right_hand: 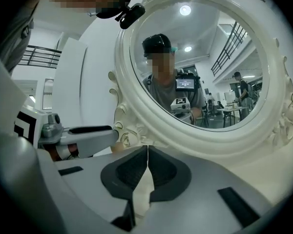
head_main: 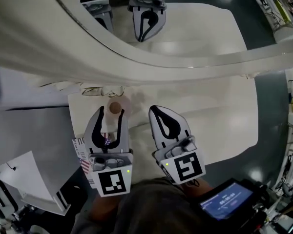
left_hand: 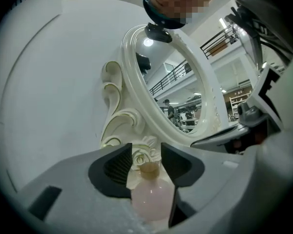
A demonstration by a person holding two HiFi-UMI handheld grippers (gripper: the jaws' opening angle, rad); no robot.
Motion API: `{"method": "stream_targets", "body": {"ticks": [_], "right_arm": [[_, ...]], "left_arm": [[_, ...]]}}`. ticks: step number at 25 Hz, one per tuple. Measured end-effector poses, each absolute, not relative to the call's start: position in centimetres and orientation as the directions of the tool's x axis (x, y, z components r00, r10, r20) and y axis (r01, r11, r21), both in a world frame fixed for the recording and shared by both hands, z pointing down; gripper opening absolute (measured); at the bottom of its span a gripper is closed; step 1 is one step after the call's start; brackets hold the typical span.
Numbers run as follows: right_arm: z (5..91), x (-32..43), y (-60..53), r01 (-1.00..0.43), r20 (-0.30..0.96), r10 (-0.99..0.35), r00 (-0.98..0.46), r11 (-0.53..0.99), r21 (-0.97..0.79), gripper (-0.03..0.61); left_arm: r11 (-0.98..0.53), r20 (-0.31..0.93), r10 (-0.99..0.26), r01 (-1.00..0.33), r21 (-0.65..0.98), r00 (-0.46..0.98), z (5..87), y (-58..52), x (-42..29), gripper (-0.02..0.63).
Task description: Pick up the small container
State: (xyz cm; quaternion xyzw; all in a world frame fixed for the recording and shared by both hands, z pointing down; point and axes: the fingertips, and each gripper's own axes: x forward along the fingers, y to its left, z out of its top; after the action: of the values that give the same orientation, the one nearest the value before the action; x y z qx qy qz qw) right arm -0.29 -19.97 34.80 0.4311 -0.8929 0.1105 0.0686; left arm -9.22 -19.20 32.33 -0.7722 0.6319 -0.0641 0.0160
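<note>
Partly hidden low between jaws: small container [left_hand: 149,199], pink, corked top, contents perhaps liquid. Left gripper [left_hand: 146,161] spread around it, not pressing. Right gripper [right_hand: 147,152] closed on nothing.

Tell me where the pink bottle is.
In the head view, the pink bottle stands on the white table between the left gripper's jaws, just before the mirror.

A small container [left_hand: 149,194], a round-bodied bottle of pale pink translucent material with a short neck and a tan cork-like stopper, standing upright just in front of the carved base of the ornate white mirror [left_hand: 131,82].
</note>
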Motion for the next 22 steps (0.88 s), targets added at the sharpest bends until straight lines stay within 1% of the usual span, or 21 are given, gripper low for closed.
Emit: {"method": "stream_targets", "body": {"ticks": [3,7,19,22], "right_arm": [[37.2,0.1,-20.6,-0.783,0.241,-0.746,-0.621,0.603,-0.152,0.015],[39.7,0.5,-20.5,-0.787,0.256,-0.745,-0.616,0.598,-0.154,0.015],[39.3,0.4,-20.7,-0.788,0.264,-0.743,-0.614,0.597,-0.152,0.014],[39.3,0.4,-20.7,-0.793,0.271,-0.746,-0.608,0.59,-0.152,0.015]], "left_arm": [[-0.222,0.113,-0.971,-0.972,-0.078,0.213,35.2,-20.2,-8.6,0.249],[-0.232,0.133,-0.966,-0.972,-0.048,0.224,38.3,-20.3,-8.2,0.288],[-0.214,0.177,-0.962,-0.977,-0.018,0.208,38.9,-20.8,-9.4,0.29],[-0.208,0.19,-0.96,-0.978,-0.005,0.203,39.2,-21.0,-9.7,0.282]]}}
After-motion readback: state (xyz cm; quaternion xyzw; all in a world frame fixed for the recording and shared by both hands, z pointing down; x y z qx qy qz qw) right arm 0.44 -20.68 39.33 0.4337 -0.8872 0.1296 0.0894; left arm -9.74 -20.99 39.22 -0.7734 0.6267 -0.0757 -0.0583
